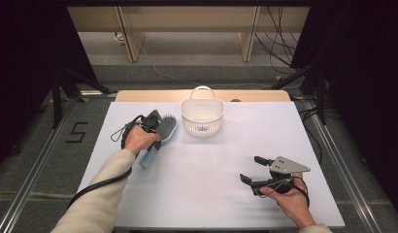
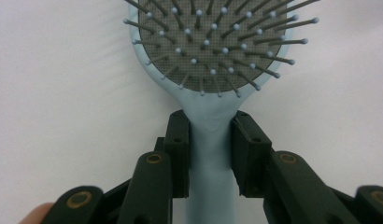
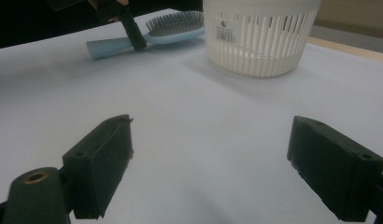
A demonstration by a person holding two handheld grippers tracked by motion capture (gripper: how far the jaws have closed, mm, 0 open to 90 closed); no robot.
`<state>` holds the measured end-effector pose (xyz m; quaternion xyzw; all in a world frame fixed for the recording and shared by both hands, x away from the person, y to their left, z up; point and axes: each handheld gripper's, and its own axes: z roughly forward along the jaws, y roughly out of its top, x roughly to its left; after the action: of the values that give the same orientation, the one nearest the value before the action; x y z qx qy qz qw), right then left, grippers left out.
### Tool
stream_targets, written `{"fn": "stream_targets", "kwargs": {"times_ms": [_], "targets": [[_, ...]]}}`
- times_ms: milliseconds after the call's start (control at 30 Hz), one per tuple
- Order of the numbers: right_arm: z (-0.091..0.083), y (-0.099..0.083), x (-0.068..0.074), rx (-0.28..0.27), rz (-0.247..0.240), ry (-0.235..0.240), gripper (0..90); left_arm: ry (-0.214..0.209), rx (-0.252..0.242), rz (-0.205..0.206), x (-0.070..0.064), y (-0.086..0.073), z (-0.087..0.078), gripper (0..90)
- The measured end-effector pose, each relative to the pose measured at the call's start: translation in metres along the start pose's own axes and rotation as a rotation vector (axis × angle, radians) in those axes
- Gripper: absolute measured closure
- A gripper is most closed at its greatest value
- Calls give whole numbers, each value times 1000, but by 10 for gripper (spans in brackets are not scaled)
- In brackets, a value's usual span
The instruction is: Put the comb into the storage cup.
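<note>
One pale-blue hairbrush, grey ball-tipped bristles up.

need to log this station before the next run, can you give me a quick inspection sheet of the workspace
surface: white table top, flat, no spills seen
job's things: light blue hairbrush lying bristles up, left of the white slatted basket; basket upright, handle raised
clutter: nothing seen
grippers: left gripper with its jaws closed on the hairbrush neck; right gripper open, holding nothing, low over the table's near right part
cables: black cable trailing along the left sleeve; loose cables on the floor beyond the table
surroundings: wooden furniture legs behind, dark curtains at both sides, a 5 marked on the floor
</note>
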<state>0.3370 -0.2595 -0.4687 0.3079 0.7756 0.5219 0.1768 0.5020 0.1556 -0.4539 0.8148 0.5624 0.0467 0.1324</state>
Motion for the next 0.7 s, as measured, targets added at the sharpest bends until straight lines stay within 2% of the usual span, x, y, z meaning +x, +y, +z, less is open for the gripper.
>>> {"fn": "stream_targets", "kwargs": {"times_ms": [167, 367, 700], "targets": [[0, 0, 0, 1, 0, -1, 148, -11, -43, -2, 5, -8, -3, 700], [0, 0, 0, 1, -1, -2, 148, -20, -143, -16, 7, -23, -10, 700], [0, 0, 0, 2, -1, -6, 148, -19, -260, -10, 6, -33, -17, 699]]}}
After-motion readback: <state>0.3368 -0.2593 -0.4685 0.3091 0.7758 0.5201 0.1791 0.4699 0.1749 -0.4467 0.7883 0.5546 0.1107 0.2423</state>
